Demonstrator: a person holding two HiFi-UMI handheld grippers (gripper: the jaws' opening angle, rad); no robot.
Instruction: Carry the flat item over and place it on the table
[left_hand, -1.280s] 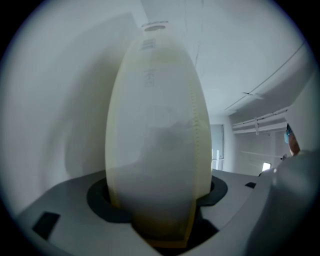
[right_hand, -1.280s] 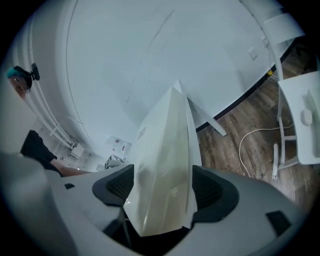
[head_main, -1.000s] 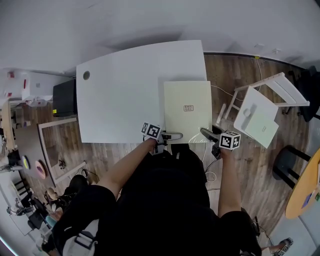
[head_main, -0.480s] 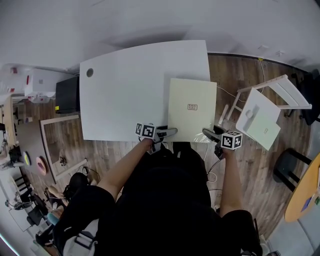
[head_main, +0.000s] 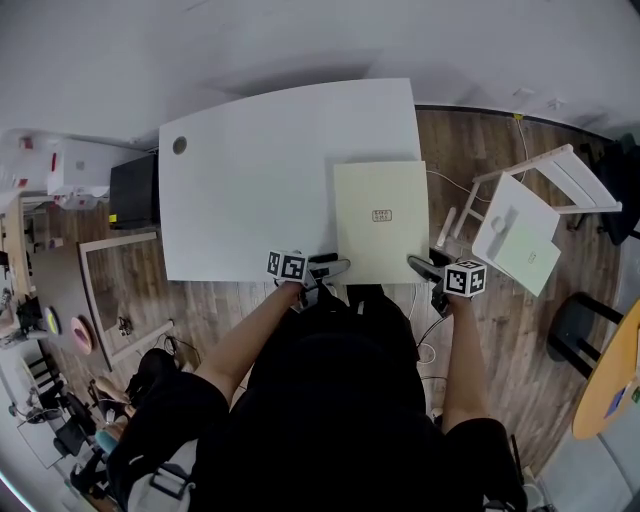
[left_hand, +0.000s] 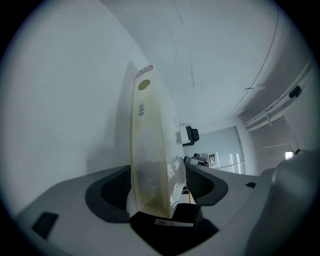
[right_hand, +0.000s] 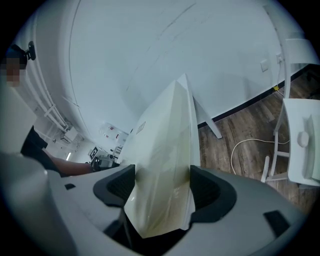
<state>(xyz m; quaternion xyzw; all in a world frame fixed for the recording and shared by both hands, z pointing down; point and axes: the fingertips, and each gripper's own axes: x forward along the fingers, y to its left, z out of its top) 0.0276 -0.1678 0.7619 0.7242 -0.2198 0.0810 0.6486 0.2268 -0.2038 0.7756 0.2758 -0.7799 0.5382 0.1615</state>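
The head view looks steeply down from above the person onto the bench (head_main: 250, 190). The left and right gripper views sit close behind their own jaws, facing along the flat packet (head_main: 380, 215), which all three views share.

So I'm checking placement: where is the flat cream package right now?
In the head view the flat cream package is over the near right corner of the white table, its near edge gripped by the left gripper and right gripper.
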